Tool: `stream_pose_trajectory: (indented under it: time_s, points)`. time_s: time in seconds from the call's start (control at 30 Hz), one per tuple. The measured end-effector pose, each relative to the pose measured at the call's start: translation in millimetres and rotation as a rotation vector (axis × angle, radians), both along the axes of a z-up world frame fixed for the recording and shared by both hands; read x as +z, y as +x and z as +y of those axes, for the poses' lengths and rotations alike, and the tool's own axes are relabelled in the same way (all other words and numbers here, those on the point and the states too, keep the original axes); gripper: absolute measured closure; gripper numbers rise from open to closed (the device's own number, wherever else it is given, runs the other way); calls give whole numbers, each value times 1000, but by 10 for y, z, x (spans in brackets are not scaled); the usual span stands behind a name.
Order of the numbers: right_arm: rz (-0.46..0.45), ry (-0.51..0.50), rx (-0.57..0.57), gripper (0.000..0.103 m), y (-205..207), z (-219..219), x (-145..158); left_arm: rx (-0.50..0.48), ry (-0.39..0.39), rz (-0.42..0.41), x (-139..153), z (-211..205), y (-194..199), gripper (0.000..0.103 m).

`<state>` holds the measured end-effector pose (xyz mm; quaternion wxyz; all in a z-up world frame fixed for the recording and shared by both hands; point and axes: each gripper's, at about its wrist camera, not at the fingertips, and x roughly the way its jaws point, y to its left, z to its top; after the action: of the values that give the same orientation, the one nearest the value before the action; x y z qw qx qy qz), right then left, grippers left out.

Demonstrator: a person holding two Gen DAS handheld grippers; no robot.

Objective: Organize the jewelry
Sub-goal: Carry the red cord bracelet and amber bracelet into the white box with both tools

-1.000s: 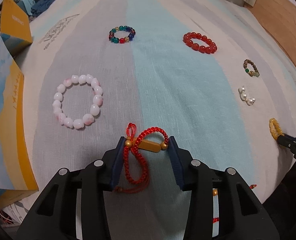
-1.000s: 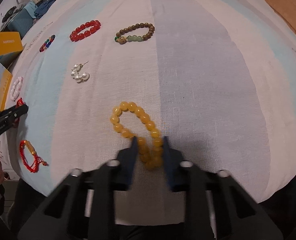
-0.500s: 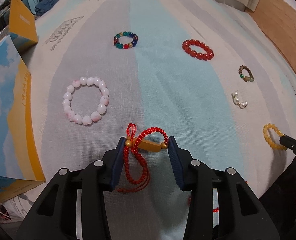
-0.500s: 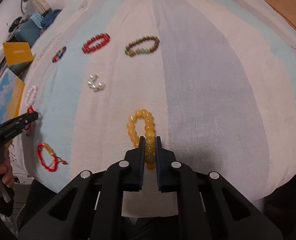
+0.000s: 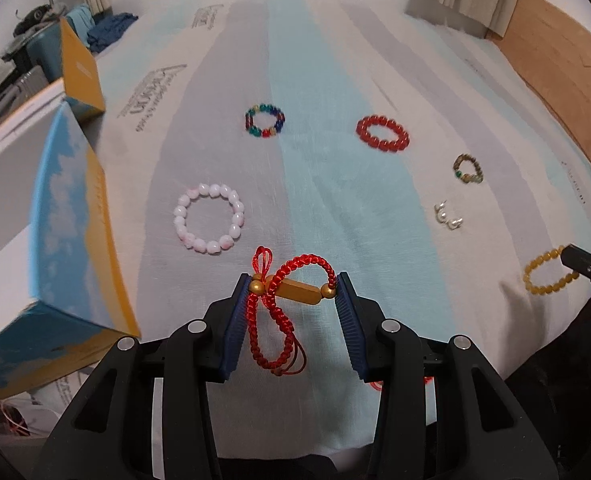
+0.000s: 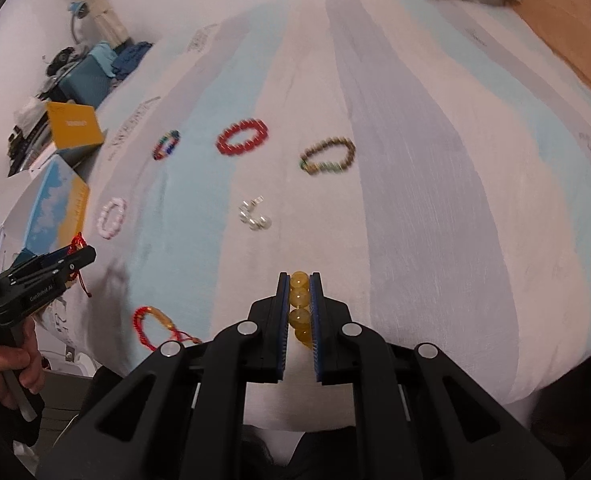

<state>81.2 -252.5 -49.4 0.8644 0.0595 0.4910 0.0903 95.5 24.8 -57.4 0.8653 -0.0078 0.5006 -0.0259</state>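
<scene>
My left gripper [image 5: 293, 285] is shut on a red braided cord bracelet [image 5: 271, 332], pinching its gold bar endwise between the pads; the cord loops hang down above the striped cloth [image 5: 335, 200]. My right gripper [image 6: 299, 280] is shut on a yellow bead bracelet [image 6: 298, 318], with several beads stacked between its pads. In the left wrist view the right gripper [image 5: 583, 264] enters at the right edge with the yellow bracelet [image 5: 549, 278] hanging from it. In the right wrist view the left gripper [image 6: 83, 254] shows at the left, held by a hand [image 6: 11, 368].
On the cloth lie a pink-white bead bracelet [image 5: 209, 218], a multicolour one [image 5: 264, 121], a red bead one [image 5: 382, 134], a brown-green one [image 5: 468, 168], pearl earrings [image 5: 447, 218] and another red cord bracelet [image 6: 155, 326]. A blue-and-yellow box [image 5: 67, 240] and a yellow box [image 5: 81, 70] stand at the left.
My right gripper went from open around the yellow bracelet to shut on it and lifted it. Both grippers have risen, so the cloth and jewelry look farther away.
</scene>
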Motion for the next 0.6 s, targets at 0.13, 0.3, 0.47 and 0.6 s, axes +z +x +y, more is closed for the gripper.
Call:
stream_pose_trajectory:
  time_s: [0.13,0.3,0.47,0.6]
  points:
    - [-31,8,7,94,13,70,193,8,-7,-23,198,14,-109,62]
    - [-65,15,32,94,18,245,460,41,-7,-44,433,142,-181,62]
    - [-94,21,61,94,26,501,712,85,-2,-69,682,354,-259,62]
    - [-118,26,98,94,19,760,899,122,-2,-90,857,563,-335,62]
